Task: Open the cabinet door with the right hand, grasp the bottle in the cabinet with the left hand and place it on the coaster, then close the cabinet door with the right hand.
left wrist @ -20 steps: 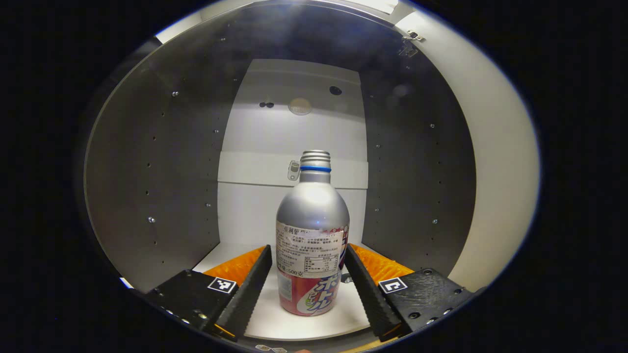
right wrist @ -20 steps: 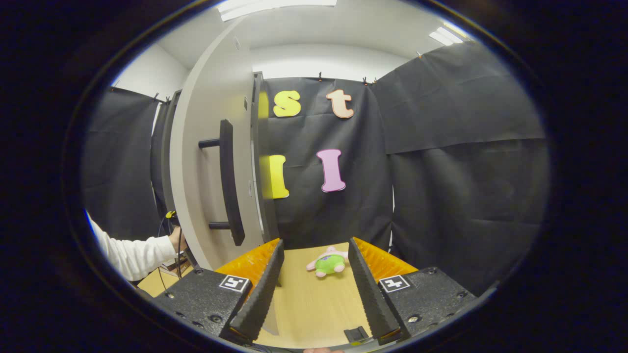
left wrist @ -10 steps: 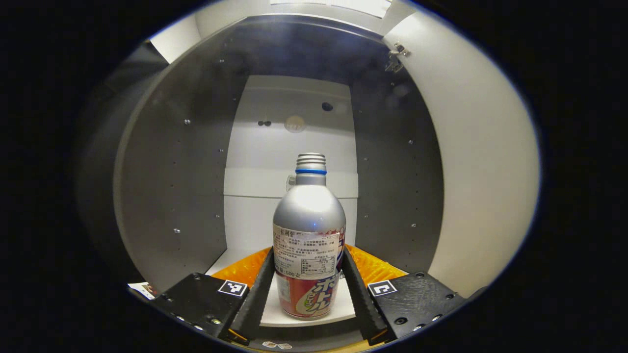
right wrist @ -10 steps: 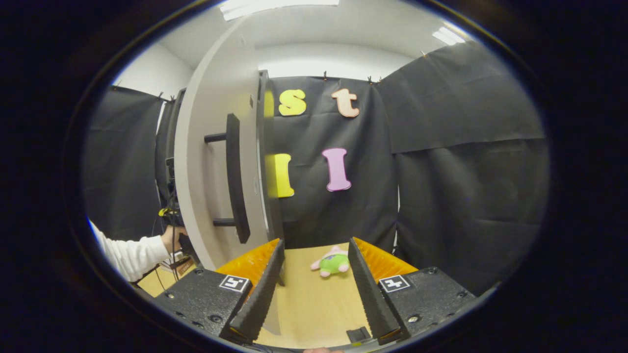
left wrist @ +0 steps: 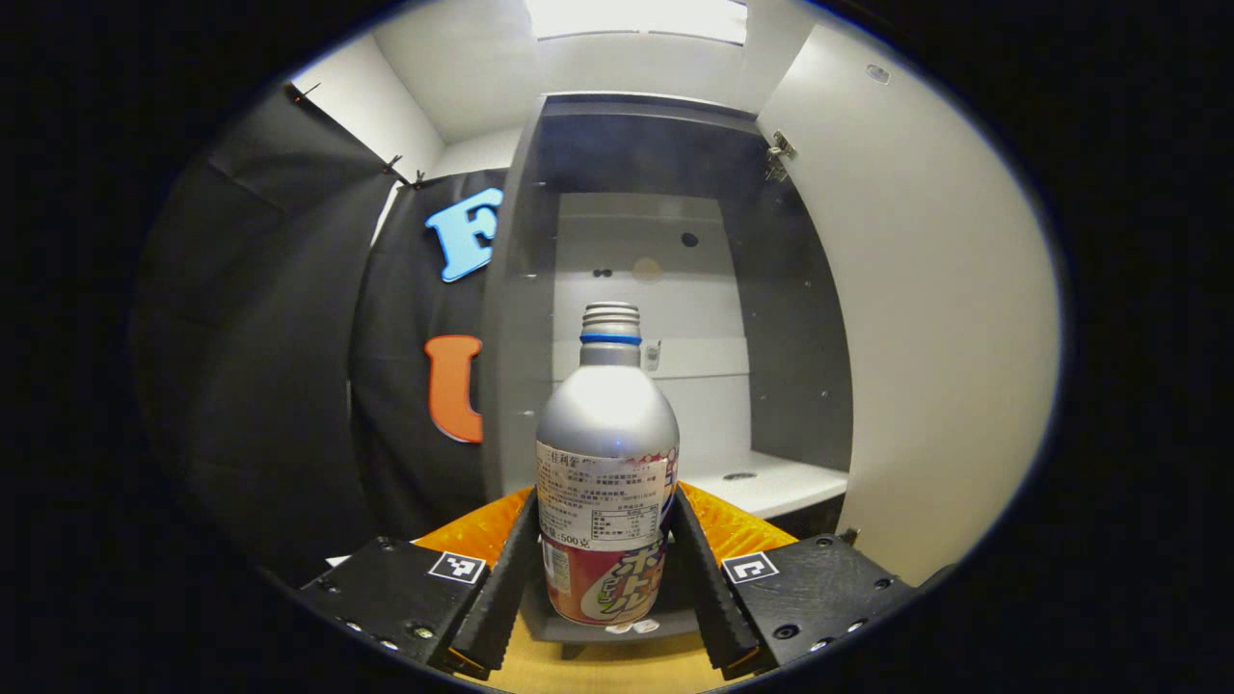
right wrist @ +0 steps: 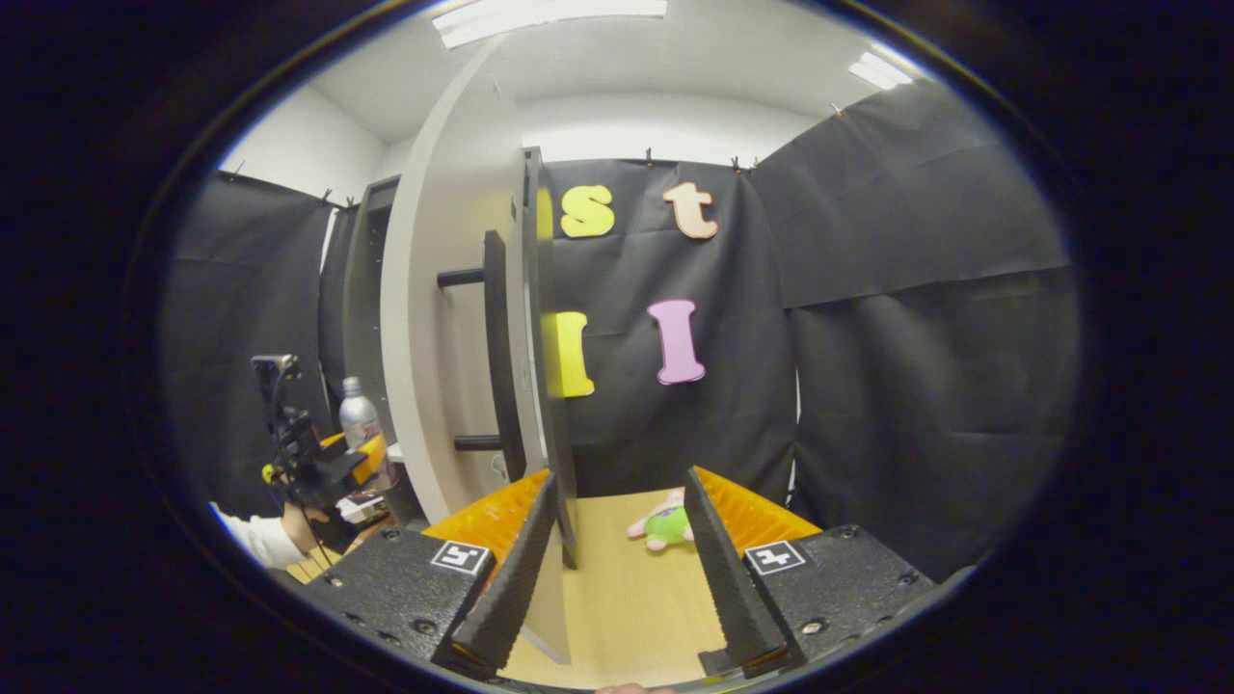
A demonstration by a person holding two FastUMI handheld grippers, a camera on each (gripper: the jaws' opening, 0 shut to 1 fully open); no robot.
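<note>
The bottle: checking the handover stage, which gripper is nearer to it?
Left. The left gripper is shut on the bottle, outside the cabinet; the right gripper waits, open, beyond the door.

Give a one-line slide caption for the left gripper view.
Left gripper grips the silver bottle, held just outside the open cabinet.

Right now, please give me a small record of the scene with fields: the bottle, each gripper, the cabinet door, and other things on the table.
bottle: silver bottle, upright, held outside the cabinet, in front of its opening
left gripper: left gripper, both fingers pressed on the bottle's lower body
right gripper: right gripper, jaws apart, nothing between them
cabinet door: cabinet door swung open, its dark bar handle free
table: wooden table with a plush toy lying on it
</note>
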